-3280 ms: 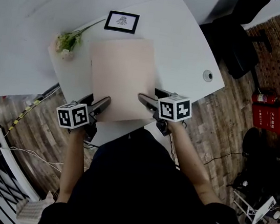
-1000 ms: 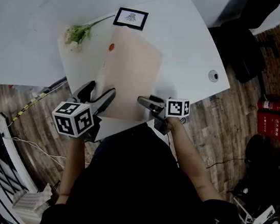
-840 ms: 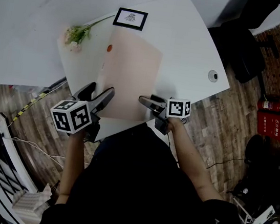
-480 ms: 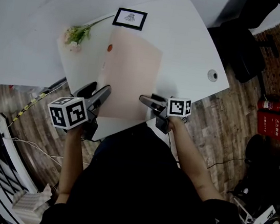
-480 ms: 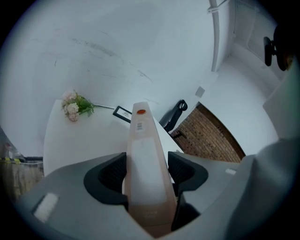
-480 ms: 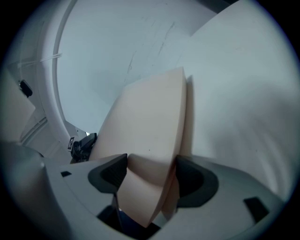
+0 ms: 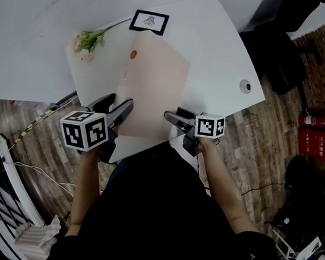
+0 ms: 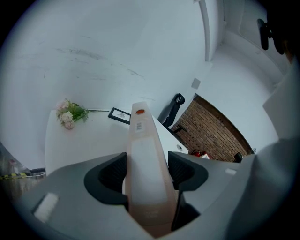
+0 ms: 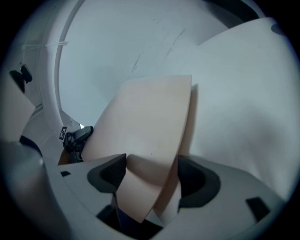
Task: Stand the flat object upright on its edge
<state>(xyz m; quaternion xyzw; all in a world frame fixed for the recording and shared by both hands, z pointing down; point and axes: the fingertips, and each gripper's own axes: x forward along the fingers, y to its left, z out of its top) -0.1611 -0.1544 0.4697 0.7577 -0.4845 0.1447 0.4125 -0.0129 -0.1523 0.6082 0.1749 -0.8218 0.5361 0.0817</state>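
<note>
A large flat beige folder-like object [image 7: 153, 89] is tilted up over the white table [image 7: 221, 50], its near edge toward me. My left gripper [image 7: 115, 106] grips its near left corner. In the left gripper view the narrow edge [image 8: 143, 154] with an orange dot runs between the jaws of the left gripper [image 8: 147, 171]. Those jaws have just been closing, and both pads now press on it. My right gripper [image 7: 175, 116] holds the near right corner. In the right gripper view the beige sheet [image 9: 145, 117] fills the gap of the right gripper [image 9: 150, 176].
A sprig of flowers [image 7: 86, 42] and a small framed picture [image 7: 149, 21] lie at the table's far side. A cable hole [image 7: 245, 86] sits near the right edge. A dark chair [image 7: 276, 46] and a red fire extinguisher [image 7: 314, 120] stand on the wood floor to the right.
The flat object lay flat earlier and now stands tilted, looking narrower from above. The left gripper's wide jaws have come together on its left edge. The right gripper has hardly moved.
</note>
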